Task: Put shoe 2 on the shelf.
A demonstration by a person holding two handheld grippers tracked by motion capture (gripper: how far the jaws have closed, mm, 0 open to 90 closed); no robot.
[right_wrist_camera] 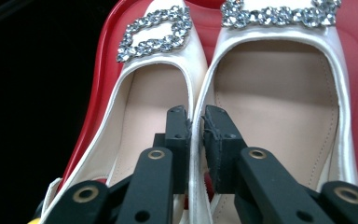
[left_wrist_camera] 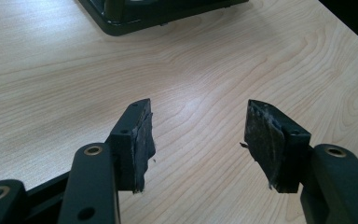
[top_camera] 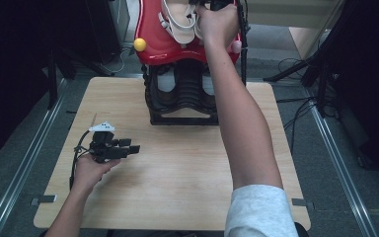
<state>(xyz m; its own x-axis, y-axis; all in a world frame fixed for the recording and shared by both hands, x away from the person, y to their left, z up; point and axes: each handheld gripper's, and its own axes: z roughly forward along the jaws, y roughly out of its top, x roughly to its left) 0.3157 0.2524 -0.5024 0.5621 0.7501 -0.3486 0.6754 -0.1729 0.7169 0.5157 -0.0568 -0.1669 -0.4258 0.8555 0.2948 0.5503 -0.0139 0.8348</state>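
Two white flat shoes with rhinestone buckles, one (right_wrist_camera: 142,88) on the left and one (right_wrist_camera: 279,88) on the right, lie side by side on a red tray (right_wrist_camera: 100,93). My right gripper (right_wrist_camera: 196,119) is shut on their touching inner walls, one jaw inside each shoe. From above, the shoes (top_camera: 180,22) sit on the red top tray (top_camera: 150,34) of a rack, and the right hand covers most of the right gripper (top_camera: 212,5). My left gripper (top_camera: 134,147) rests low over the table's left part, open and empty (left_wrist_camera: 198,135).
The black rack (top_camera: 182,94) stands at the far middle of the wooden table (top_camera: 177,168), its base corner (left_wrist_camera: 121,21) ahead of the left gripper. A yellow knob (top_camera: 139,44) and a pink knob (top_camera: 236,47) flank the red tray. Cables (top_camera: 296,103) lie on the floor to the right.
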